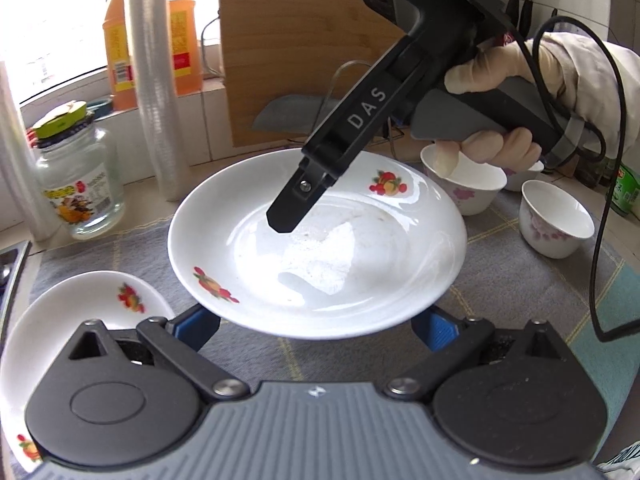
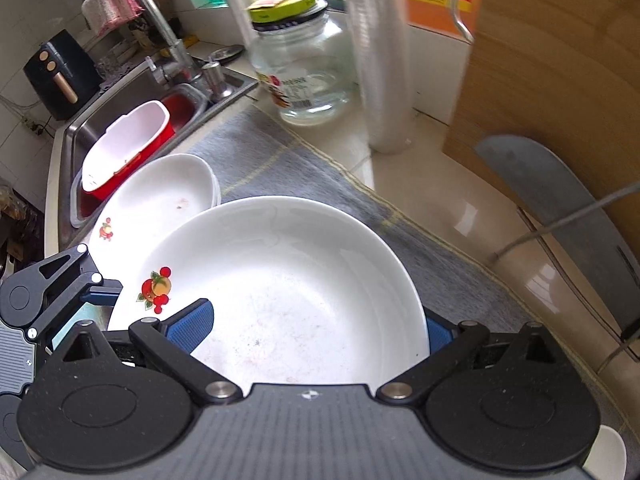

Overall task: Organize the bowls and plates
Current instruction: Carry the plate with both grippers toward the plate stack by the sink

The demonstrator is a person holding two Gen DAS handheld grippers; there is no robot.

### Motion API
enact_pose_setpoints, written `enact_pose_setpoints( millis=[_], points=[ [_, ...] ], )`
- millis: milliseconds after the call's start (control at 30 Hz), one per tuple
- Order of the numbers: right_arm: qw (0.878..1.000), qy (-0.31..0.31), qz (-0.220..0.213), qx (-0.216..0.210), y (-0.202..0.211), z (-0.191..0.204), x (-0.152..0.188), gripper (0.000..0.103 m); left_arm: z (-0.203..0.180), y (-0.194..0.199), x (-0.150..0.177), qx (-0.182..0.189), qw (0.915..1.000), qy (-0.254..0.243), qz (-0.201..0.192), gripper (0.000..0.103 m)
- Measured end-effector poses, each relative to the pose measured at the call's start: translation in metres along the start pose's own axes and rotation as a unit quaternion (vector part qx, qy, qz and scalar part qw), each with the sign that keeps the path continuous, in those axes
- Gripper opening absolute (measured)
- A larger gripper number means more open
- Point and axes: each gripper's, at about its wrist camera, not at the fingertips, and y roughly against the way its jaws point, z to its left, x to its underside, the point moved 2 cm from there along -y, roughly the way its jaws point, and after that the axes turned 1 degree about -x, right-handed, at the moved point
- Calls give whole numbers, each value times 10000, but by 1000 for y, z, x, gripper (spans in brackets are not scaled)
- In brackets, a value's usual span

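A white plate with fruit prints (image 1: 320, 248) is held above the grey mat. My right gripper (image 2: 316, 328) is shut on its rim, one blue pad (image 2: 192, 326) inside the plate and the other below. In the left wrist view the right gripper's finger (image 1: 296, 204) reaches into the plate from above. My left gripper (image 1: 316, 326) is open, its blue pads (image 1: 438, 330) spread under the plate's near edge. A second fruit-print plate (image 1: 80, 312) lies at the lower left, also in the right wrist view (image 2: 160, 196). Two small flowered bowls (image 1: 556, 224) stand at the right.
A glass jar (image 1: 80, 184) with a yellow-green lid, a clear tube stack (image 1: 156, 92) and an orange bottle (image 1: 184, 32) stand at the back. A wooden cutting board (image 1: 296, 52) leans on the wall. The sink (image 2: 120, 128) with a red-and-white tub lies left.
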Motion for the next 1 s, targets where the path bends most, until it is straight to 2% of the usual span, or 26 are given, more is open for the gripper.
enact_pose_setpoints(
  millis=[567, 1000],
  points=[
    [9988, 457, 8, -200, -19, 68, -34, 103, 35, 49, 22, -370, 9989, 283, -62, 101],
    [9969, 699, 147, -340, -52, 110, -56, 103, 68, 71, 47, -573, 9970, 517, -22, 101]
  ],
)
